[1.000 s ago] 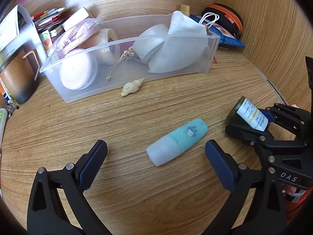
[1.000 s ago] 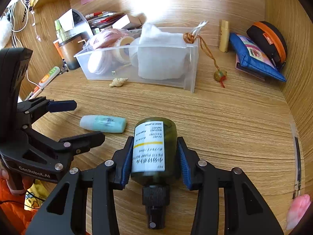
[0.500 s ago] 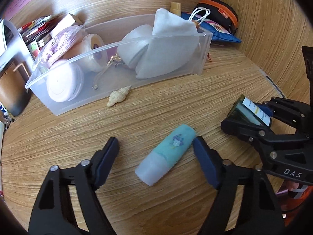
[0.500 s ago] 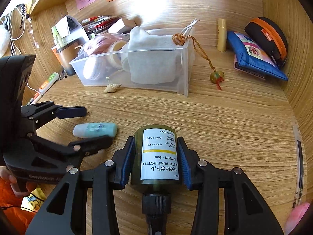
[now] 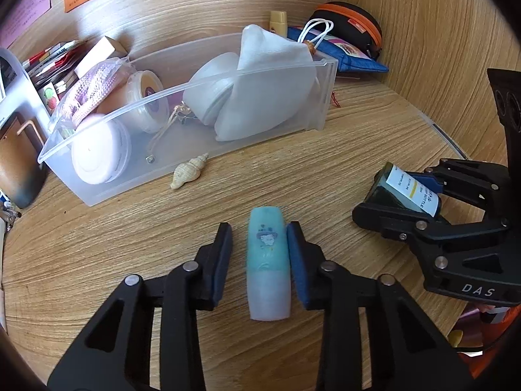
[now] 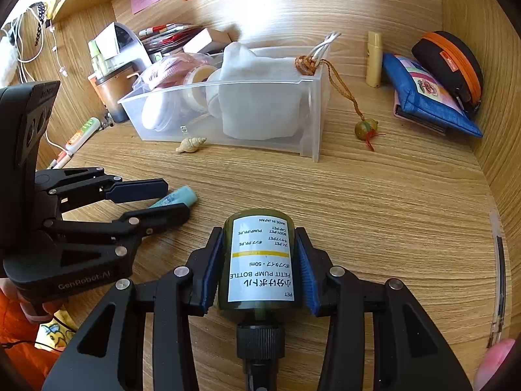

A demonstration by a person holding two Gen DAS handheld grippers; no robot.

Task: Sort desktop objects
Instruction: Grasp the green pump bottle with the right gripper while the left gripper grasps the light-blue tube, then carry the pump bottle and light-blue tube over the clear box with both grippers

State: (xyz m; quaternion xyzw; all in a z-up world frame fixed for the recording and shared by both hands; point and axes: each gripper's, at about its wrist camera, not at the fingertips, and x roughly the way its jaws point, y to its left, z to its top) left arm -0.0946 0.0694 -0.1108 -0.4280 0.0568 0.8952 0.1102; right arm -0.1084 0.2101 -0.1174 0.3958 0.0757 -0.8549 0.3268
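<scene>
A seashell (image 5: 189, 171) lies between the teal tube (image 5: 268, 260) and clear bin (image 5: 320, 97).

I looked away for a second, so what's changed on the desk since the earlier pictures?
The left gripper has closed in around the teal tube, which turned to lie lengthwise between the jaws; a slight gap remains on one side. The right gripper still clamps the green pump bottle. The clear bin and seashell stayed put.
</scene>
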